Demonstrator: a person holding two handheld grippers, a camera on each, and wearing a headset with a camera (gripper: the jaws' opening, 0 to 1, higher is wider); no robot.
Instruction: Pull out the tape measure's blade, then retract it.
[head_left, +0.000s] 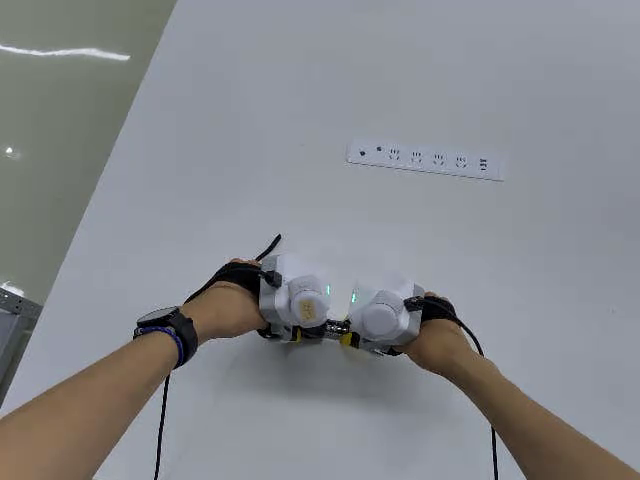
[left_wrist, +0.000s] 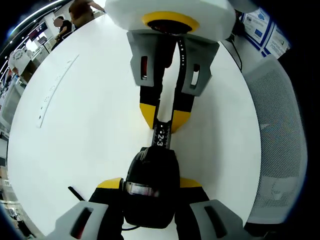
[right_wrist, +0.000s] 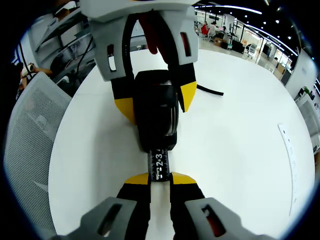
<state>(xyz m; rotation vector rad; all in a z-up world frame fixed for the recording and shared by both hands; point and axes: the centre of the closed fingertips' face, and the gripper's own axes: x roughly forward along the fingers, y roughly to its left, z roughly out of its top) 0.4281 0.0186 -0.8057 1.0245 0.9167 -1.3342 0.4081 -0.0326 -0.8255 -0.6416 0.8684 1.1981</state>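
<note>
A black tape measure case (left_wrist: 151, 192) sits between the yellow-tipped jaws of my left gripper (left_wrist: 151, 182), which is shut on it. A short length of blade (left_wrist: 160, 137) marked 2 and 3 runs from the case to my right gripper (left_wrist: 164, 120), facing me. In the right gripper view, my right gripper (right_wrist: 160, 177) is shut on the blade (right_wrist: 159, 162), close to the case (right_wrist: 157, 117) held by the left gripper (right_wrist: 156, 102). In the head view both grippers meet nose to nose low on the white table (head_left: 300, 120): left gripper (head_left: 312, 332), right gripper (head_left: 346, 338).
A white power strip (head_left: 425, 159) lies flat further up the table. Black cables (head_left: 268, 247) trail from the grippers. The table's left edge runs diagonally beside a grey floor (head_left: 60, 130). A grey mesh chair (left_wrist: 280, 140) stands off the table's near side.
</note>
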